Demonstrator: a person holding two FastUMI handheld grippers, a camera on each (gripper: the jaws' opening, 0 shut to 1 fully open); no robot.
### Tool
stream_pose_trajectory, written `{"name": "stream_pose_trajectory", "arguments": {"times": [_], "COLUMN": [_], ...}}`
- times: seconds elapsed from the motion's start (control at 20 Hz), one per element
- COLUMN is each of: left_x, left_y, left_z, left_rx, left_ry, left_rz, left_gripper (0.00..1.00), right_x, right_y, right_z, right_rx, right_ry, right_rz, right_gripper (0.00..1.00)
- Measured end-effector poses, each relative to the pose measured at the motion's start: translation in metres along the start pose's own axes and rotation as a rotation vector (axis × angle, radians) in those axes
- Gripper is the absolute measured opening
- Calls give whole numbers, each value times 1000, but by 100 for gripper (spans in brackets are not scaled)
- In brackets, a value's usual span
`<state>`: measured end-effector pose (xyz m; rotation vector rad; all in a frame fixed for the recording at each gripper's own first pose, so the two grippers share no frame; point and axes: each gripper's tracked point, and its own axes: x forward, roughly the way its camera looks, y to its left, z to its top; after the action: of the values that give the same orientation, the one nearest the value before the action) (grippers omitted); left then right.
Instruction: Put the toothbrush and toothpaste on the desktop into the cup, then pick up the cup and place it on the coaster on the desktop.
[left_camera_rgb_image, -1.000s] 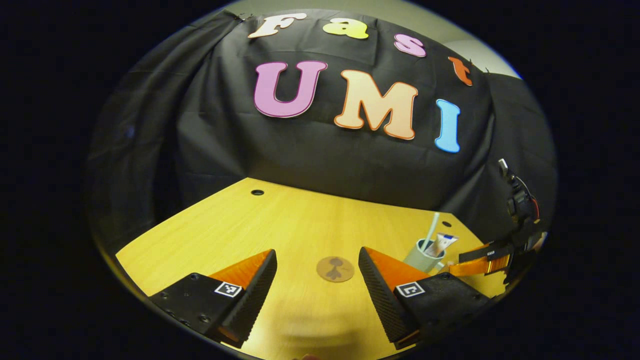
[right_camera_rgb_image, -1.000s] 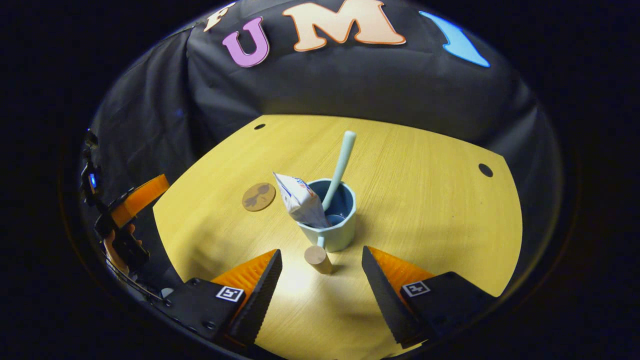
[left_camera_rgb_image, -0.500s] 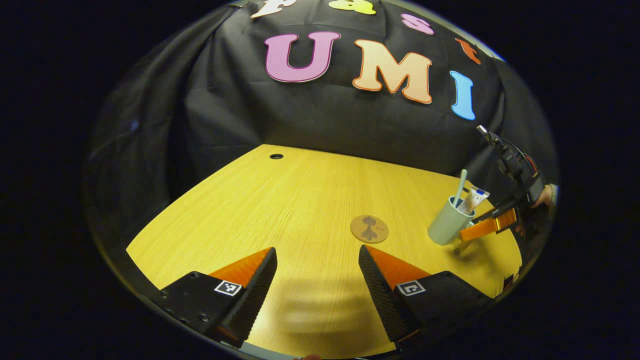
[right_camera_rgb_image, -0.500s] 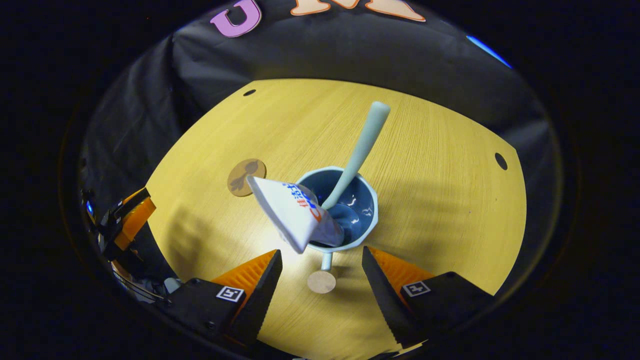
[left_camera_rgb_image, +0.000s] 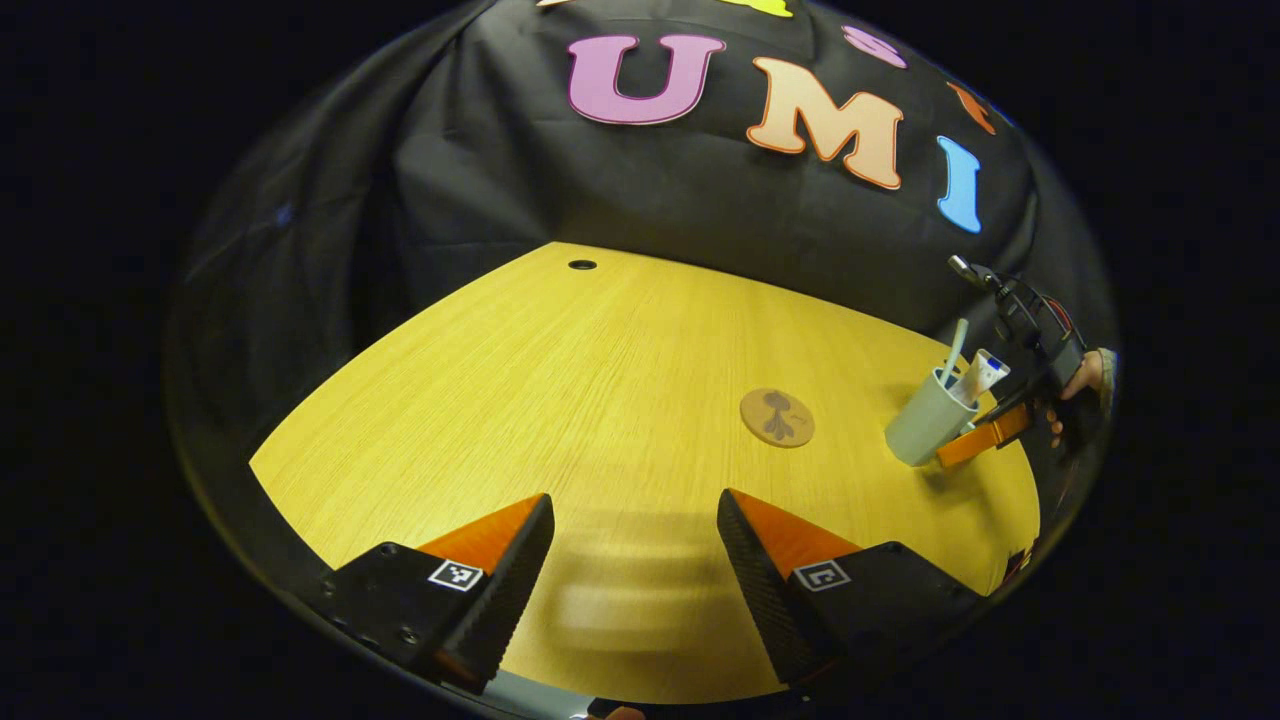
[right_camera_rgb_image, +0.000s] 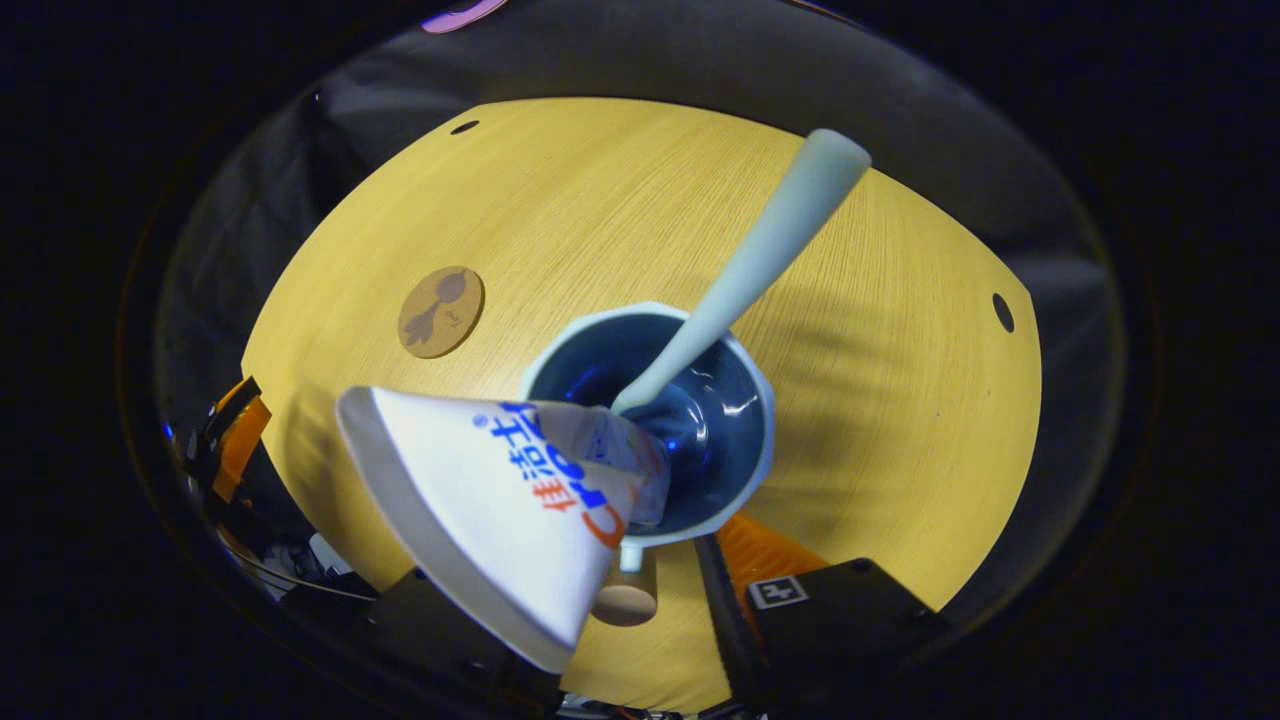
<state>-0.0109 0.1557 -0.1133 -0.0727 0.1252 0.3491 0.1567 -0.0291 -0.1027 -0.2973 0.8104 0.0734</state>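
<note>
The yellow wood-grain desktop (left_camera_rgb_image: 560, 400) spreads across both views, with small dark round holes near its far corners. In the left gripper view, the left gripper (left_camera_rgb_image: 635, 575) hovers low over the near part of the desktop with its two ribbed black-and-orange fingers spread wide apart and nothing between them.

The pale blue-grey cup (right_camera_rgb_image: 650, 420) sits very close under the right gripper (right_camera_rgb_image: 660, 600), seen almost straight down into its glossy dark blue inside. The right-hand finger (right_camera_rgb_image: 760, 560) lies just beside the cup's near wall; the other finger is hidden behind the toothpaste tube, so whether the jaws press on the cup's handle cannot be told. A short handle ending in a round wooden knob (right_camera_rgb_image: 622, 598) juts from the cup's near side, between the fingers. In the left gripper view the cup (left_camera_rgb_image: 925, 425) stands far right on the desktop, with the right gripper's orange finger (left_camera_rgb_image: 985, 440) beside it and a hand (left_camera_rgb_image: 1075, 385) behind.

The white toothpaste (right_camera_rgb_image: 500, 500) leans out of the cup toward the lower left, crimped end up; it bears blue and red-orange characters, too distorted to read. The mint-green toothbrush (right_camera_rgb_image: 750, 260) stands in the cup, its handle leaning up and right.

The round brown coaster (right_camera_rgb_image: 441, 311), printed with a dark figure, lies flat to the cup's left, apart from it.
</note>
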Motion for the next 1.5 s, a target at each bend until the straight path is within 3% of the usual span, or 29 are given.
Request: {"name": "stream_pose_trajectory", "arguments": {"times": [0.1, 0.25, 0.65, 0.8, 1.0, 1.5], "left_x": [4, 9, 7, 6, 4, 0], "left_y": [8, 16, 13, 12, 12, 11], "left_z": [0, -1, -1, -4, -3, 1], "left_rx": [-8, -5, 2, 4, -20, -50], "left_ry": [11, 23, 50, 62, 68, 79], "left_rz": [5, 15, -27, -36, -51, -52], "left_gripper": [96, 96, 96, 96, 95, 95], "right_x": [2, 4, -1, -11, -23, -1], "right_y": [0, -5, -7, 2, 30, 117], "right_z": [-2, -3, 0, 4, 23, 69], "right_rx": [3, -4, -3, -6, -31, -149], "right_ry": [21, 33, 27, 11, -17, -35], "right_rz": [-13, -48, -119, -110, -82, -6], "right_gripper": [60, 32, 28, 27, 27, 27]}}
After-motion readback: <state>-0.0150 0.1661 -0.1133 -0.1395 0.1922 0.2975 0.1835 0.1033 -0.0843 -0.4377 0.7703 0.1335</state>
